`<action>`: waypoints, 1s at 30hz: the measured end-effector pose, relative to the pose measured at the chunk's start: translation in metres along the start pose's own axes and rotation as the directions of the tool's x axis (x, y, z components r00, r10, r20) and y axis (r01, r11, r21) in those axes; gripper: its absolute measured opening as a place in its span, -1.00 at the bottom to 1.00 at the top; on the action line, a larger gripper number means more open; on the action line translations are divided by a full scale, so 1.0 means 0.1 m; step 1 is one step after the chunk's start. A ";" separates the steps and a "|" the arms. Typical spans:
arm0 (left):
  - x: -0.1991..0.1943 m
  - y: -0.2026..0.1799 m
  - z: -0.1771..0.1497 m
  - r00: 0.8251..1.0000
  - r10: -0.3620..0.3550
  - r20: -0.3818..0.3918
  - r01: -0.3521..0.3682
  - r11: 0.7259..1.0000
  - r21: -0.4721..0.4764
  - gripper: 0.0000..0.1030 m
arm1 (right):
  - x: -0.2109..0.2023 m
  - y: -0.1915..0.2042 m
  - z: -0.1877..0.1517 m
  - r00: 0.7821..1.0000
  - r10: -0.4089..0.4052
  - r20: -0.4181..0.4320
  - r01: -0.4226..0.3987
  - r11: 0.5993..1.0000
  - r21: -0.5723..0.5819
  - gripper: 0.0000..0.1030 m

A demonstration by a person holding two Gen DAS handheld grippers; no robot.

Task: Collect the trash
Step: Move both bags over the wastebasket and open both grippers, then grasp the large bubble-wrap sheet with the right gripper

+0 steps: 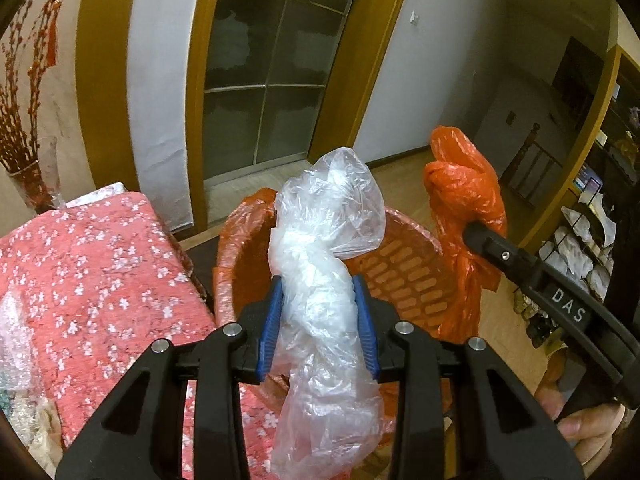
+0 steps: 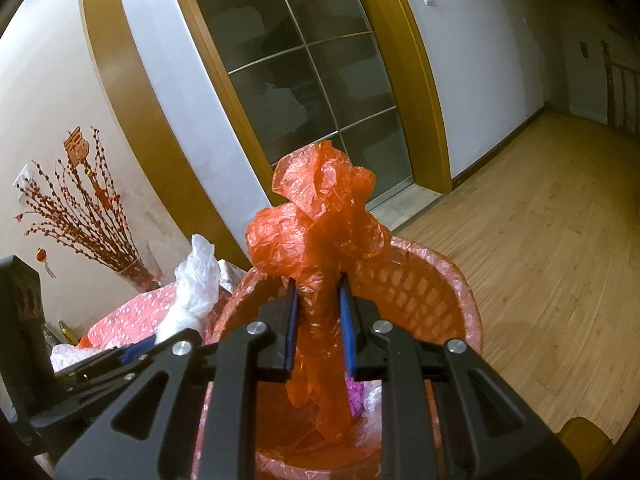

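Orange plastic is filling the middle of both views: a lattice-sided bin [image 2: 420, 292] lined with a thin orange film is sitting below the two grippers, with a wooden floor [image 2: 540, 260] at the right of the frame and a pink flowered tablecloth [image 1: 80, 280] at the lower left. The left gripper [image 1: 318, 320] is clamping a twisted clear plastic bag [image 1: 324, 240] between its blue pads, the bag's loose top poking up above the bin's rim. The right gripper [image 2: 318, 324] is pinching a crumpled orange bag [image 2: 320, 232], jaws narrow around its bunched neck, with the lower end hanging down into the bin. Some pink and pale scraps are already lying at the bottom. Judging by this, the drop-off step is under way: both bags are being carried over the bin. The next move probably calls for keeping each bag centred over the mouth, widening the jaws, and shaking off any film clinging to the pads.
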State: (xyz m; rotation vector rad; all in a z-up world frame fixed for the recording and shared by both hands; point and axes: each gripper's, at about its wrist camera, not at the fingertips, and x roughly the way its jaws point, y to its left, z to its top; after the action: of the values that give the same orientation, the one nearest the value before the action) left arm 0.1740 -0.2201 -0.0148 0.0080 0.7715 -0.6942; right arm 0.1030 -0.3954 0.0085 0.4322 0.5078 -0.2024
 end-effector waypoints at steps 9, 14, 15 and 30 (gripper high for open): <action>0.16 -0.02 -0.07 0.999 -0.017 -0.049 0.016 1.000 -0.026 -0.12 | -0.04 -0.16 0.01 1.000 -0.020 0.013 0.020 0.999 0.048 -0.21; 0.14 0.02 -0.12 0.999 -0.008 -0.054 0.006 0.999 -0.036 0.04 | -0.11 -0.17 -0.03 0.997 -0.063 0.045 0.061 0.997 0.048 0.16; 0.11 0.04 -0.13 0.999 0.000 -0.049 -0.002 0.999 -0.038 0.07 | -0.14 -0.16 -0.04 0.996 -0.076 0.057 0.073 0.996 0.048 0.36; -1.04 0.64 -0.57 0.919 0.366 0.143 -0.356 0.930 -0.091 0.48 | -0.28 0.68 -0.31 0.995 -0.019 0.100 0.041 0.975 -0.218 0.74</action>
State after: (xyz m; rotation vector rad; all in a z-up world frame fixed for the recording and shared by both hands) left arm 0.1221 -0.0963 -0.0046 0.0365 0.6167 -0.3127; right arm 0.0855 -0.3184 0.0219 0.1978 0.4352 -0.1928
